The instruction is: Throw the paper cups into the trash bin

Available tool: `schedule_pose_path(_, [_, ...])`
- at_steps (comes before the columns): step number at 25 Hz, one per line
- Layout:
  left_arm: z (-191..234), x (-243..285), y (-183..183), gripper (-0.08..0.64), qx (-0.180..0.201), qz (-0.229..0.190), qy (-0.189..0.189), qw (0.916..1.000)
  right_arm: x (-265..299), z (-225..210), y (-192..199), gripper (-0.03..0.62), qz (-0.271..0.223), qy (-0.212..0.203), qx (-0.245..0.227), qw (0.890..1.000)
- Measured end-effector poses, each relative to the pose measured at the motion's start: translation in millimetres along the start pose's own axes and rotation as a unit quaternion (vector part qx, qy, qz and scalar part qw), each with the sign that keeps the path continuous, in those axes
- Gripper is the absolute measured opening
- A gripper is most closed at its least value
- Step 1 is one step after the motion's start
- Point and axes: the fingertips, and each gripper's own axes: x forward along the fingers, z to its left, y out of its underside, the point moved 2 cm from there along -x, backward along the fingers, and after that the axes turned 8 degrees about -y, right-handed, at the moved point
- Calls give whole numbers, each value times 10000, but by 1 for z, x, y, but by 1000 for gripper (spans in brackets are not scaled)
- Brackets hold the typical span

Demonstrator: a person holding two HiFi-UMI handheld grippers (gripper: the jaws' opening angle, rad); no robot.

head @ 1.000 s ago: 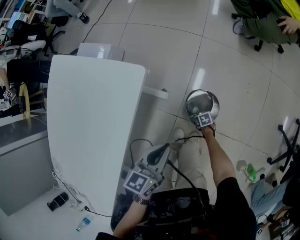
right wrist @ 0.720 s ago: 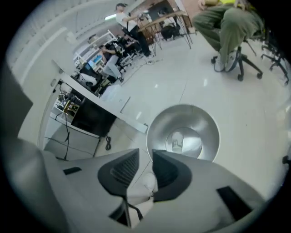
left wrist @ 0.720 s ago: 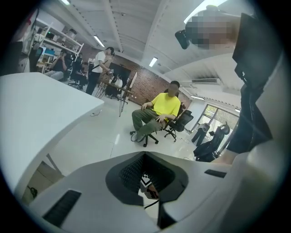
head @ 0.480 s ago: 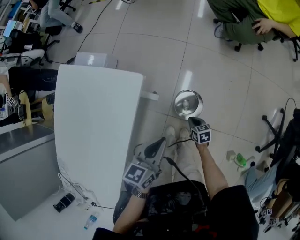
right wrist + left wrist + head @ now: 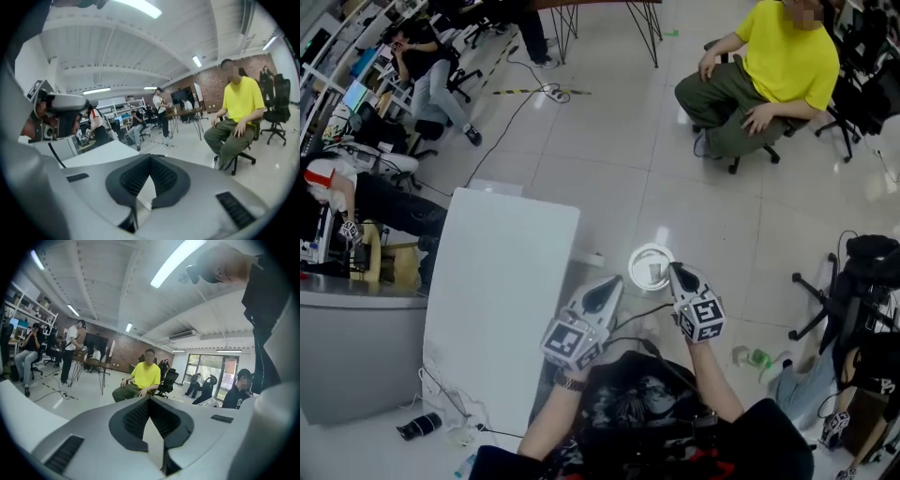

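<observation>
L gripper (image 5: 607, 289) and R gripper (image 5: 674, 271) are both held up in front of the person. Each has its jaws pressed together w/ nothing btwn them. The round trash bin (image 5: 632, 266) stands on the tiled floor below, just beside a corner of the white table (image 5: 502, 300). A pale shape lies inside; too small to say if it's a paper cup.

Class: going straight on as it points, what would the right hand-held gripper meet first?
Nothing near: beyond the right hand-held gripper the way looks free, probably ending at bare floor; the person in yellow sits right of that line.
</observation>
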Motion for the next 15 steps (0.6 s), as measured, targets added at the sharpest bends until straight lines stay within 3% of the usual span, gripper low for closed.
schedule_pose_path(6, [-30, -14, -40, 5, 388, -492, 65, 9980, -52, 19, -80, 5, -881, -9, -370, 9954])
schedule_pose_path(15, [-33, -24, -57, 5, 670, -621, -232, 9955, -76, 28, -95, 5, -1181, -157, -333, 9923])
